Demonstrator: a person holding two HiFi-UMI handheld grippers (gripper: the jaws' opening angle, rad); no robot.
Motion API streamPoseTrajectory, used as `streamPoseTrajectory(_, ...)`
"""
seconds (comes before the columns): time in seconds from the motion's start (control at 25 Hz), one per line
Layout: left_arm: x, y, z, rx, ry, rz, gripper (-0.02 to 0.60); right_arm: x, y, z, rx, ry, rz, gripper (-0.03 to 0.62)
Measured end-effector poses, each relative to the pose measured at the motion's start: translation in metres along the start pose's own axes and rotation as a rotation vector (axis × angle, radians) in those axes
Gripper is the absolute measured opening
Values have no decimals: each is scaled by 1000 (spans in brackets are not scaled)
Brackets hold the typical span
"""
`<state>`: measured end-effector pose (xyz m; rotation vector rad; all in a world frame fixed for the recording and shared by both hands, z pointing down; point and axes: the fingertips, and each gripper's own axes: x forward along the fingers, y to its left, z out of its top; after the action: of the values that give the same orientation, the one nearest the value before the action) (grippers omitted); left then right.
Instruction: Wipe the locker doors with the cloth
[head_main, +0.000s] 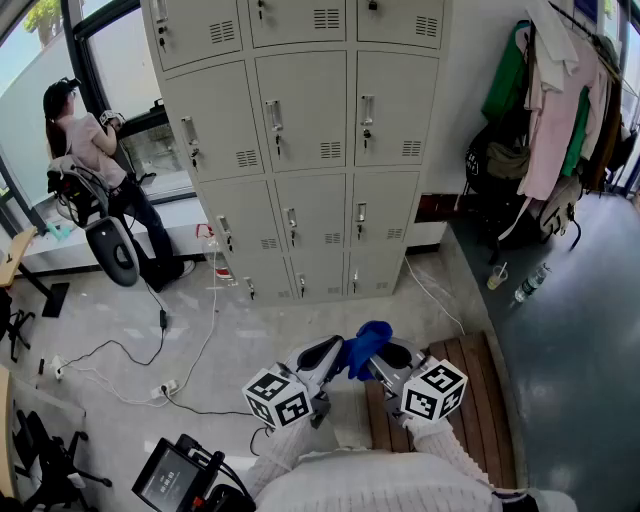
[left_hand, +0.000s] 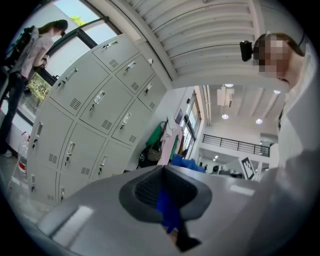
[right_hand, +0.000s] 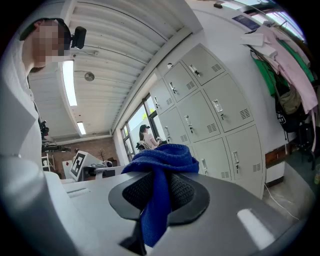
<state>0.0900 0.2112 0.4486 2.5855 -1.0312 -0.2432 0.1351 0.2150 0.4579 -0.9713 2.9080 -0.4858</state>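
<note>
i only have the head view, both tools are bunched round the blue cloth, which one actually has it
Observer: Both. In the right gripper view the right tool is shut on the cloth, which bunches up over the top of its jaws.
Operator: and the left, how much has it got
Observer: Less. The left gripper view shows the left tool shut on only a thin blue strip, pinched between its jaws.

A: What colour was the cloth (head_main: 362, 345)?
B: Deep blue; the locker doors (head_main: 300, 110) were pale grey.
A: And the rest?
B: Left gripper (head_main: 328, 352) and right gripper (head_main: 392, 354) were grey, each cube (head_main: 280, 397) patterned in black-and-white squares.
</note>
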Motion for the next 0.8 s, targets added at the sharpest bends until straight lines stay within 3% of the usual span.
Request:
streamPoseTrajectory(0.2, 23, 48, 14, -18, -14, 20, 0, 37, -28, 11, 3, 0, -14, 58)
streamPoseTrajectory(0.32, 45, 77, 30, -1, 3, -10, 0, 70, -47, 25, -4, -14, -18, 58)
streamPoseTrajectory(0.8, 105, 226, 134, 72, -18, -73, 0, 230, -118, 89, -49, -67, -55, 58)
